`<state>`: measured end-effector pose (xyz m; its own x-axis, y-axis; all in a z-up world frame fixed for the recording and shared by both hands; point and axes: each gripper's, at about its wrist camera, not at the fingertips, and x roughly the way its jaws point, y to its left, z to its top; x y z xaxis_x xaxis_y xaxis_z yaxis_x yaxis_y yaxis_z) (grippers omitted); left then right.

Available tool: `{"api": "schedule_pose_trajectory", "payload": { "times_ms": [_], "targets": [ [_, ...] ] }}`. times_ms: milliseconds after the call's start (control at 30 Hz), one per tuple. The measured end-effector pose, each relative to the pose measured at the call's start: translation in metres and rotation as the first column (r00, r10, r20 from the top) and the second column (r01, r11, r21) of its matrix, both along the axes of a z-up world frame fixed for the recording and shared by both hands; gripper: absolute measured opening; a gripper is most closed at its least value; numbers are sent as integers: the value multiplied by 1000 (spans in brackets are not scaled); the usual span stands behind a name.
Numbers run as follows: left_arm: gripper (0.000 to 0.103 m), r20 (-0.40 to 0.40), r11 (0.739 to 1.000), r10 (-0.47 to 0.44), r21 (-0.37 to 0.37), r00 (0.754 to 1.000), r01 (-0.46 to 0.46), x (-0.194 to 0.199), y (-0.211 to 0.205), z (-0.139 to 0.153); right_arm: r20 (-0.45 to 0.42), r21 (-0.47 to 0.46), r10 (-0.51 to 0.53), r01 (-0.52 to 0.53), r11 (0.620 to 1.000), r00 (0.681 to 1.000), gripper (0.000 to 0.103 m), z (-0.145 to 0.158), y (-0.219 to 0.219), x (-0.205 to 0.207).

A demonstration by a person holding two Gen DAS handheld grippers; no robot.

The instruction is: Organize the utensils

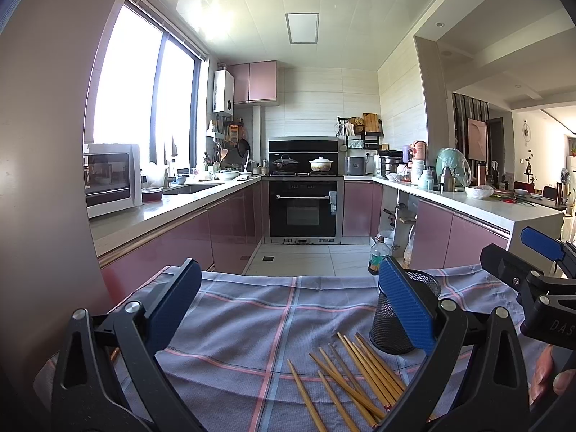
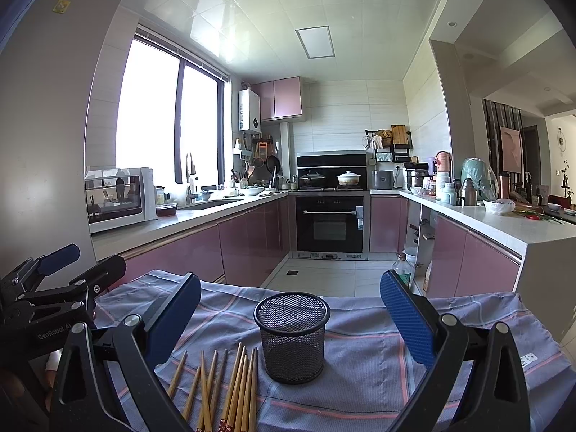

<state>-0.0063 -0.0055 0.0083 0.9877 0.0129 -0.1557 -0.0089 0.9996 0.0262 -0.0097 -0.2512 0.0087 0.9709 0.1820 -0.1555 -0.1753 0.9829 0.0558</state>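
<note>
- The left gripper [image 1: 288, 306] with blue padded fingers is hovering over the checked blue-grey cloth [image 1: 252, 324] on the table, its jaws spread wide and holding nothing
- The right gripper [image 2: 289, 315] is hanging beside it, also wide open and empty; in the left wrist view it is showing at the far right [image 1: 532, 262]
- The round black wire-mesh holder [image 2: 292, 338] is standing upright on the cloth, between the right gripper's fingers in its own view, and is looking empty from above
- The loose bundle of wooden chopsticks [image 2: 230, 388] is lying flat on the cloth just left of the holder, near its base; whether any stick is touching it I cannot tell
- In the left wrist view the left gripper's right finger is covering part of the holder [image 1: 396, 327], and the chopsticks [image 1: 356, 378] are fanning out near its foot
- Beyond the table's far edge a plastic bottle [image 1: 378, 255] is standing on the tiled floor
- Pink cabinets [image 2: 252, 241] are lining both sides, with a black built-in oven [image 2: 331, 223] at the far end and a white microwave [image 2: 118, 198] on the left counter
</note>
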Motion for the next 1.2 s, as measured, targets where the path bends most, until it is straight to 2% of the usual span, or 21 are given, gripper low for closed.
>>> {"api": "schedule_pose_trajectory", "payload": {
  "times_ms": [1200],
  "targets": [
    [97, -8, 1000, 1, 1, 1000, -1, -1, -4, -3, -11, 8, 9, -9, 1000, 1000, 96, -2, -1, 3]
  ]
}}
